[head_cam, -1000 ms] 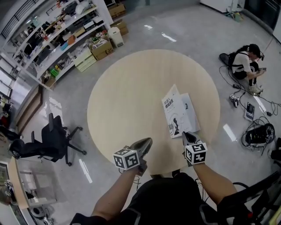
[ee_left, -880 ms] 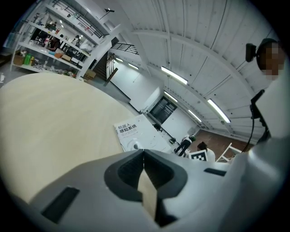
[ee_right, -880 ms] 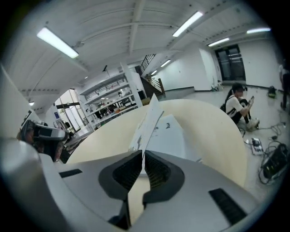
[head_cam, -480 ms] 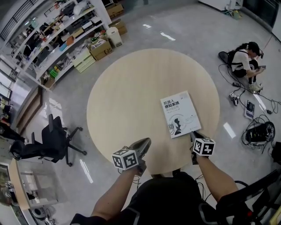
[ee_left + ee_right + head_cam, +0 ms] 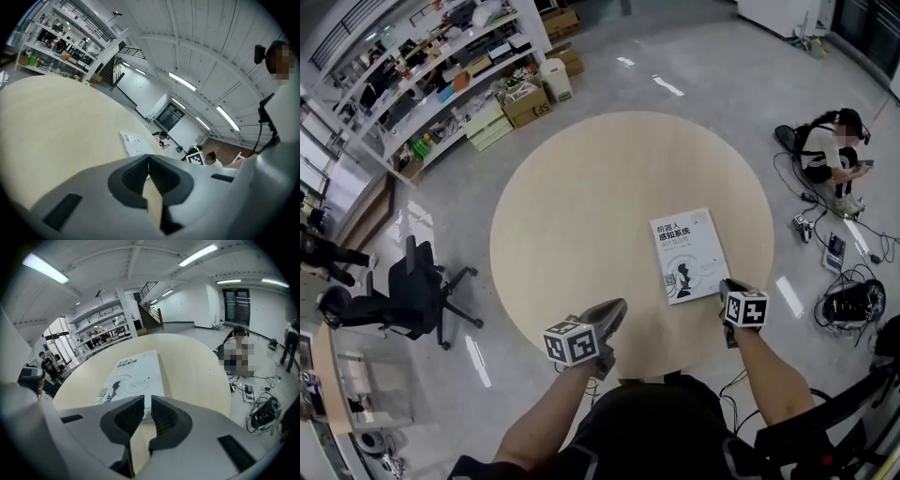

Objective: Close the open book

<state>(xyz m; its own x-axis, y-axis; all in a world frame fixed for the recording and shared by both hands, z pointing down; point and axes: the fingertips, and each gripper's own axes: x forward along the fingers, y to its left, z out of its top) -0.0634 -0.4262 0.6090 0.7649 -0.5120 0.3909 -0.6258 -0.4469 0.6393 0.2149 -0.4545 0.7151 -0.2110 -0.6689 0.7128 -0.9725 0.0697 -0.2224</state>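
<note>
The white book (image 5: 689,255) lies closed and flat, cover up, on the right part of the round wooden table (image 5: 581,206). My right gripper (image 5: 727,284) sits just off the book's near right corner, at the table's edge. In the right gripper view the book (image 5: 131,378) lies straight ahead of the right gripper (image 5: 147,398), whose jaws have just been opening. They show a narrow gap with nothing in it. My left gripper (image 5: 614,307) hovers over the table's near edge, left of the book. The left gripper (image 5: 148,157) is shut and empty, with the book (image 5: 135,144) far beyond it.
A black office chair (image 5: 412,300) stands left of the table. Shelves (image 5: 459,66) and cardboard boxes (image 5: 525,103) line the back left. A person (image 5: 830,150) sits on the floor at the right, with cables and gear (image 5: 848,300) nearby.
The book's cover went from half raised to lying flat and closed. My right gripper moved right and back toward the table's near edge, away from the book. The left gripper stayed put.
</note>
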